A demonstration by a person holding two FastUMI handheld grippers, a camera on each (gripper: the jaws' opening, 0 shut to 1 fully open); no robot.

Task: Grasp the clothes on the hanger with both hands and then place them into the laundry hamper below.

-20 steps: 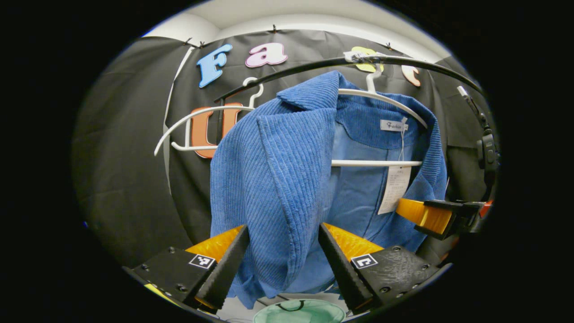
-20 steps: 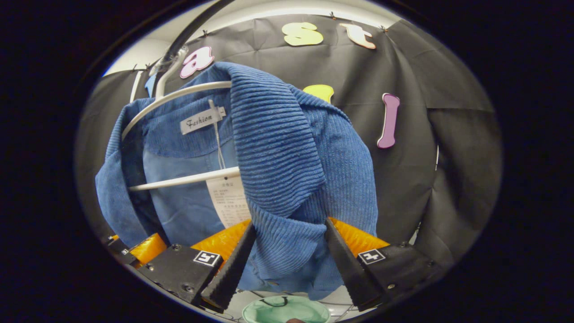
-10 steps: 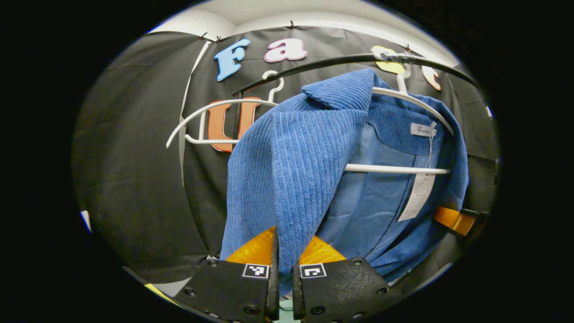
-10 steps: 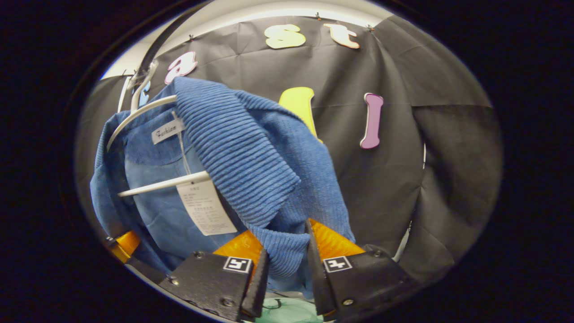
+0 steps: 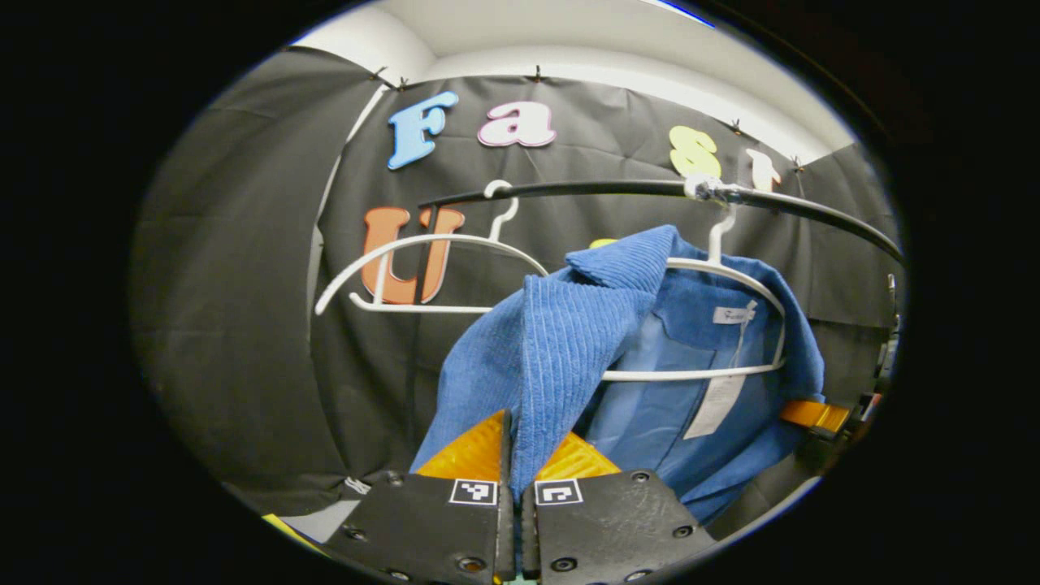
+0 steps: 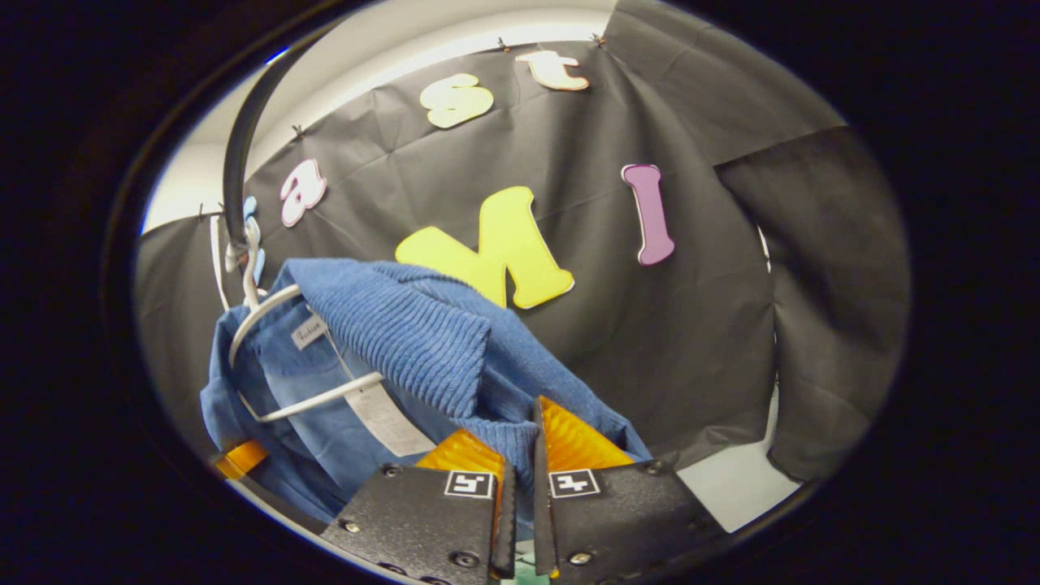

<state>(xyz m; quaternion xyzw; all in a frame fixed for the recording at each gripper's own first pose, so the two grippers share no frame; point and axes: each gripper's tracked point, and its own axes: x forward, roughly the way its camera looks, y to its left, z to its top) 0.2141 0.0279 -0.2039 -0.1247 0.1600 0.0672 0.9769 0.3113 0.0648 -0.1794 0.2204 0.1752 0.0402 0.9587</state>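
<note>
A blue corduroy jacket (image 5: 569, 341) hangs on a white hanger (image 5: 731, 272) from a black rail (image 5: 617, 189). My left gripper (image 5: 517, 455) is shut on the jacket's front panel, cloth pinched between both fingers. In the right gripper view the same jacket (image 6: 422, 341) drapes over its hanger (image 6: 268, 313), and my right gripper (image 6: 520, 463) is shut on the other front edge. The right gripper (image 5: 816, 416) also shows far off at the jacket's right side in the left gripper view. The left gripper (image 6: 240, 459) peeks in at the lower left of the right gripper view.
An empty white hanger (image 5: 422, 244) hangs on the rail to the left of the jacket. A paper tag (image 5: 715, 406) dangles inside the collar. The rail (image 6: 240, 146) curves overhead in the right gripper view. Light floor (image 6: 731, 479) shows below the cloth wall.
Both grippers went from open around the jacket's front edges to shut on the cloth, then drew back and down, so jacket and hanger look smaller and the hamper has left view.
</note>
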